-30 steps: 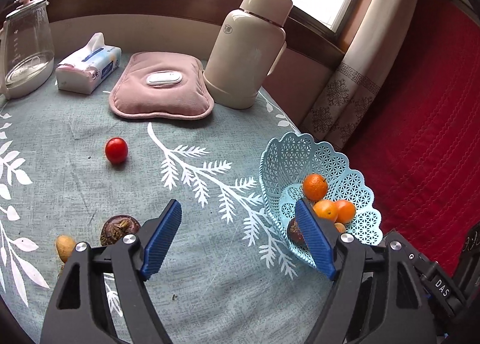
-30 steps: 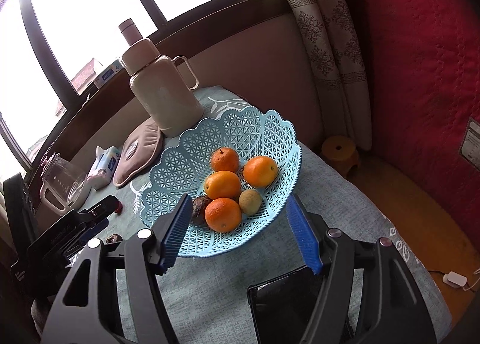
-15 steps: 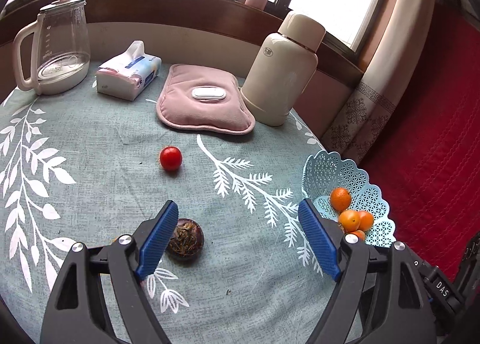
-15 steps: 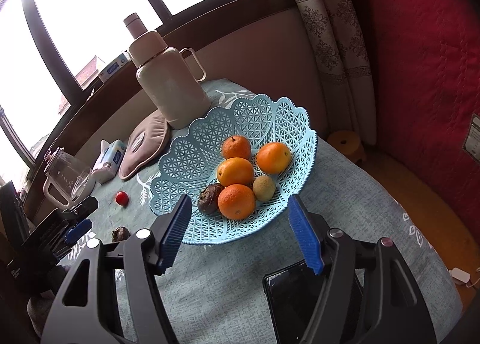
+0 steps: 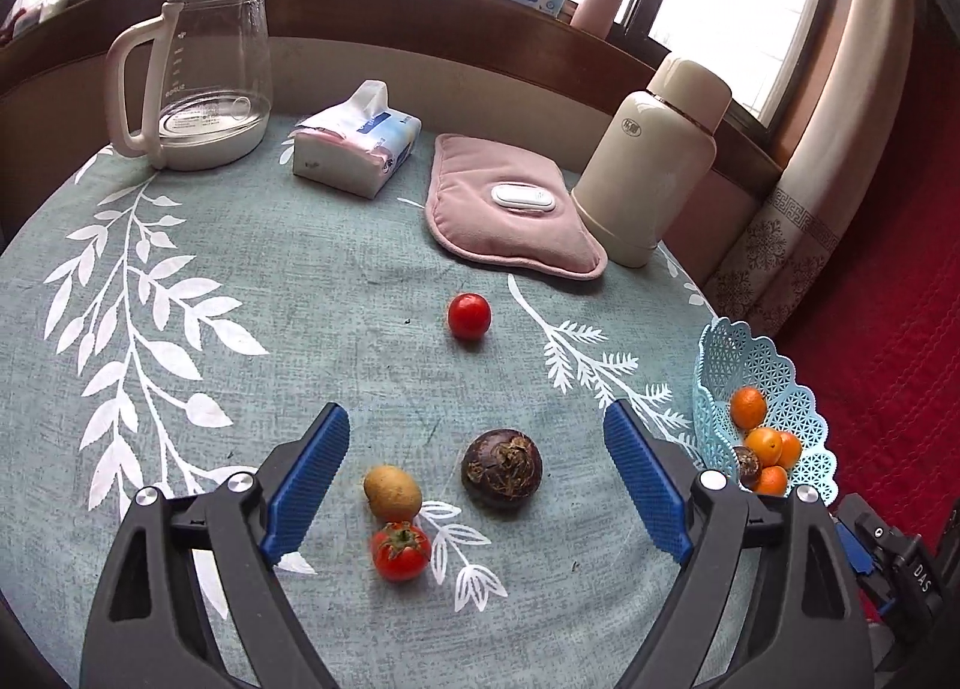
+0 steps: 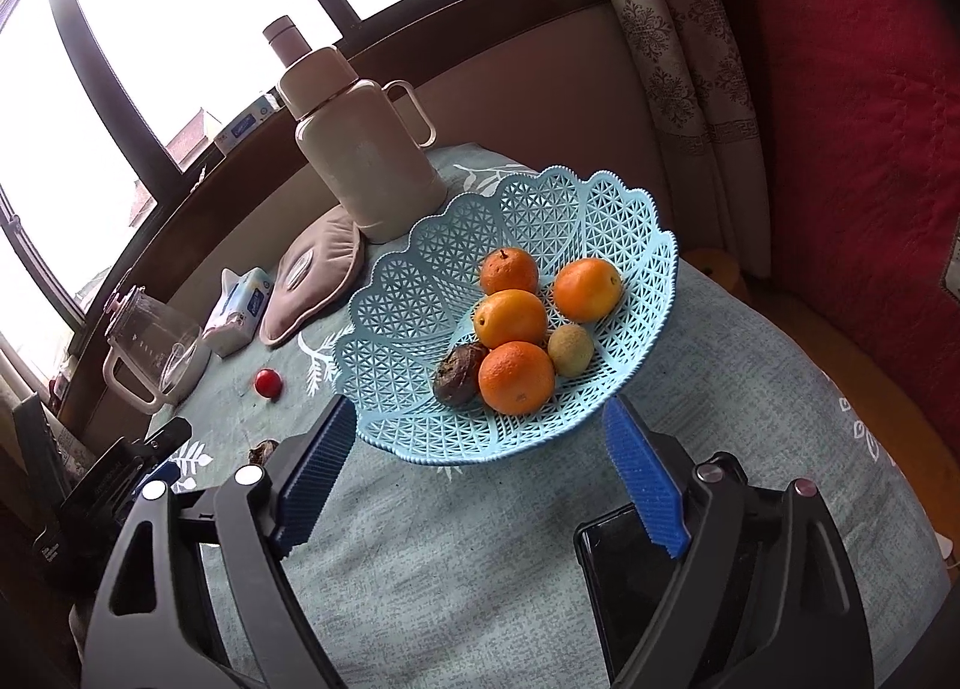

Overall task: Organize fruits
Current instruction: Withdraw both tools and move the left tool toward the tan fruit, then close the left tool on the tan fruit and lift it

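Observation:
A light blue lattice basket (image 6: 540, 203) holds several oranges (image 6: 516, 377), a kiwi (image 6: 571, 350) and a dark passion fruit (image 6: 457, 374); it also shows at the right edge (image 5: 726, 353) of the left wrist view. On the cloth lie a dark passion fruit (image 5: 501, 468), a kiwi (image 5: 392, 492), a stemmed tomato (image 5: 401, 552) and a farther red tomato (image 5: 468, 316). My left gripper (image 5: 477, 437) hangs above the three near fruits, its jaws opening, nothing gripped. My right gripper (image 6: 480, 437) stands just before the basket's near rim, jaws opening and empty.
At the table's back stand a glass kettle (image 5: 198, 71), a tissue pack (image 5: 357, 146), a pink heat pad (image 5: 510, 209) and a cream thermos (image 5: 651, 161). A dark phone (image 6: 618, 575) lies under my right gripper. A red sofa (image 6: 852, 119) flanks the table on the right.
The left gripper swung left, away from the basket, bringing the loose fruits between its widening jaws. The right gripper's jaws spread wider and the basket looks slightly nearer.

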The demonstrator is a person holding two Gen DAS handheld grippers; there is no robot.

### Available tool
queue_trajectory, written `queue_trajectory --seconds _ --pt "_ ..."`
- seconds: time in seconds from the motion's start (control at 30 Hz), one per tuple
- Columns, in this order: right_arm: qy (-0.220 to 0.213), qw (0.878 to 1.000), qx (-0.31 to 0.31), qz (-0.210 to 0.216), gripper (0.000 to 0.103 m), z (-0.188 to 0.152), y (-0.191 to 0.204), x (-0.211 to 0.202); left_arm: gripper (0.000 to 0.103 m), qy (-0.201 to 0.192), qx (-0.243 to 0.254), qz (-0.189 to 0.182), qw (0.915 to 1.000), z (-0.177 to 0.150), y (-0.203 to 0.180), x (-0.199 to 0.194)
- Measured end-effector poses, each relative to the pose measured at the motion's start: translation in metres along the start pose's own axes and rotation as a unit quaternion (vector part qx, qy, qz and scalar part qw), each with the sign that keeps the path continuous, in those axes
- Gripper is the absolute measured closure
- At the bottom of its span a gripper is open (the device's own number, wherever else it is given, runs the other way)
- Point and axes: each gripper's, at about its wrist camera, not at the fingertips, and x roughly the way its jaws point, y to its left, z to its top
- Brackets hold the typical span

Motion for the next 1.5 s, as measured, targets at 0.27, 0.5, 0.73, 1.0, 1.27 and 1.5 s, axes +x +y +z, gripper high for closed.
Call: queue_trajectory --seconds 0.27,0.5,0.73,1.0,1.27,1.5 --pt "0.010 1.000 -0.020 0.012 0.017 -0.009 0.020 0.003 0.017 -0.001 -0.018 0.014 0.9997 -0.004 0.030 -0.008" --pt "0.024 0.999 -0.034 0.017 0.017 -0.019 0.034 0.009 0.017 0.007 -0.028 0.021 0.9994 -0.010 0.049 -0.005" --pt "0.041 0.998 -0.047 0.023 0.017 -0.028 0.049 0.017 0.017 0.029 -0.018 0.016 0.9993 -0.018 0.051 0.006" --pt "0.051 0.997 -0.054 0.027 0.017 -0.034 0.056 0.023 0.018 0.044 0.020 0.028 0.9984 -0.028 0.037 0.022" --pt "0.061 0.996 -0.055 0.031 0.017 -0.038 0.056 0.028 0.042 0.062 0.057 0.035 0.9958 -0.035 0.021 0.037" --pt "0.062 0.996 -0.053 0.029 0.017 -0.037 0.053 0.030 0.060 0.065 0.061 0.051 0.9947 -0.034 0.020 0.045"
